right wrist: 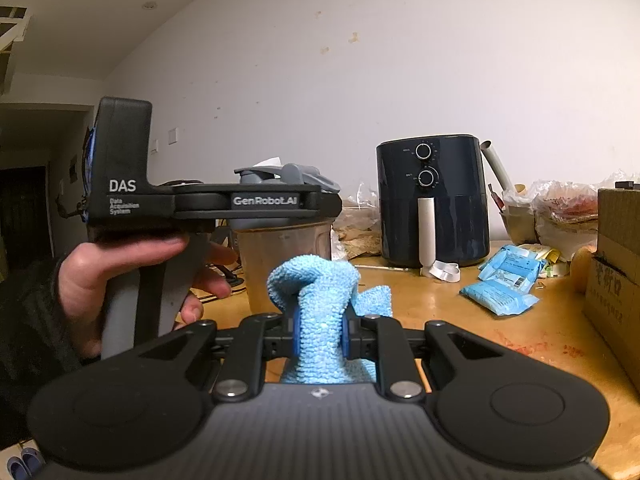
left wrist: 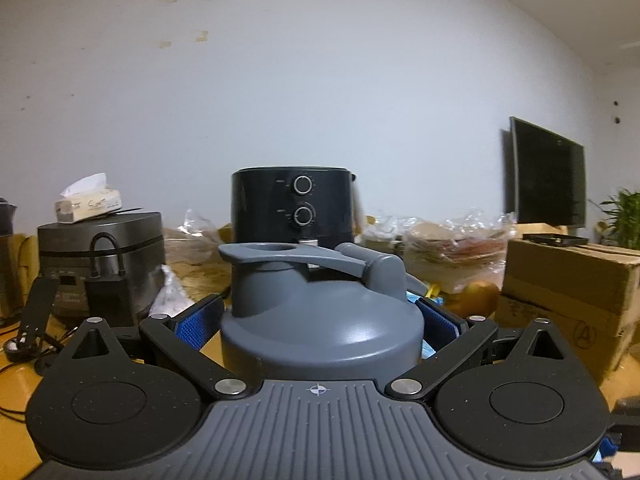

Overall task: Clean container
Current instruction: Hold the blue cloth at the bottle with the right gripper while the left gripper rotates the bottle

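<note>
cluttered orange-wood table (right wrist: 460, 320): left gripper (left wrist: 320, 316) clamps the grey-lidded translucent plastic shaker bottle (right wrist: 286, 256) upright. right gripper (right wrist: 320, 330) pinches a bunched light-blue microfibre cloth (right wrist: 320, 300) just before it. best to keep the bottle steady, wipe firmly around the wall.

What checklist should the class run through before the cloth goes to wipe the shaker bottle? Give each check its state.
1. Right gripper shut on blue cloth: ok.
2. Left gripper pads against the grey lid of the shaker bottle: ok.
3. Bottle upright: ok.
4. Lid's flip cap closed: ok.
5. Bottle base on table: cannot tell.
</note>
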Demonstrator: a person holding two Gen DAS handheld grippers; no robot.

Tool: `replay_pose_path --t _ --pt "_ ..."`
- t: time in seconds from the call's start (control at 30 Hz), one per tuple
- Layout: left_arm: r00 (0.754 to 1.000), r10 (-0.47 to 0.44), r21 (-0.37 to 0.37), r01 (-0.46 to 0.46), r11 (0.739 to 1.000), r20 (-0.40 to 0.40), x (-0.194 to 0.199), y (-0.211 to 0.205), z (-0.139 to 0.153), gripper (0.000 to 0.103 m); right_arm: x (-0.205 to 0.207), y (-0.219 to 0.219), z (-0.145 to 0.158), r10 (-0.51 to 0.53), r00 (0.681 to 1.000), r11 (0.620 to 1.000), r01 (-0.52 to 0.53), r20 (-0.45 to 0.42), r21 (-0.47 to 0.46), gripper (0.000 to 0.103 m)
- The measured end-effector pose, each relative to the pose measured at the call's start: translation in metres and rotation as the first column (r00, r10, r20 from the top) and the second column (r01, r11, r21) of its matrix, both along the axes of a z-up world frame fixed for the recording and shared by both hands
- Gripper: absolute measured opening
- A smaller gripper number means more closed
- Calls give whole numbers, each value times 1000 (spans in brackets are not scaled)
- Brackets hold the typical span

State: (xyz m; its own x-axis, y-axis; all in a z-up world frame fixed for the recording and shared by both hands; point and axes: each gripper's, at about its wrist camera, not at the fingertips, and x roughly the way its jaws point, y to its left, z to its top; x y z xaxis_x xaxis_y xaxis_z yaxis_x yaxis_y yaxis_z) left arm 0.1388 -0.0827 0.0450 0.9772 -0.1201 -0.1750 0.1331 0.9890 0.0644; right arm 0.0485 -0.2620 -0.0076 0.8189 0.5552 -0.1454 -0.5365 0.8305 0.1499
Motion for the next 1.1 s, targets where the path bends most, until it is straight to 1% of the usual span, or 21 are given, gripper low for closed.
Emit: replay_pose_path --t 0.07,0.27,0.57,0.7,0.83,0.97,1.1 --pt "999 32 11 -32 999 8 -1 -6 -1 103 0 0 0 0 1000 1000 0 -1 0 14" --pt "990 141 3 -142 990 26 -1 -21 -4 103 1 0 -2 -1 1000 1000 1 -4 -2 14" --pt "955 291 -30 -290 957 49 2 -33 -3 103 2 -1 -3 -3 1000 1000 3 -8 -2 14" --pt "937 344 -8 -344 939 67 3 -41 -3 103 3 -3 -3 -3 1000 1000 3 -9 1 15" --pt "922 379 -4 -380 925 79 4 -47 -2 103 3 -4 -4 -6 1000 1000 6 -12 3 15" --pt "903 423 10 -425 905 74 8 -50 -2 103 3 -5 -5 -6 1000 1000 6 -13 5 15" --pt "892 446 21 -448 894 67 10 -52 0 103 3 -6 -5 -7 1000 1000 7 -14 7 15"
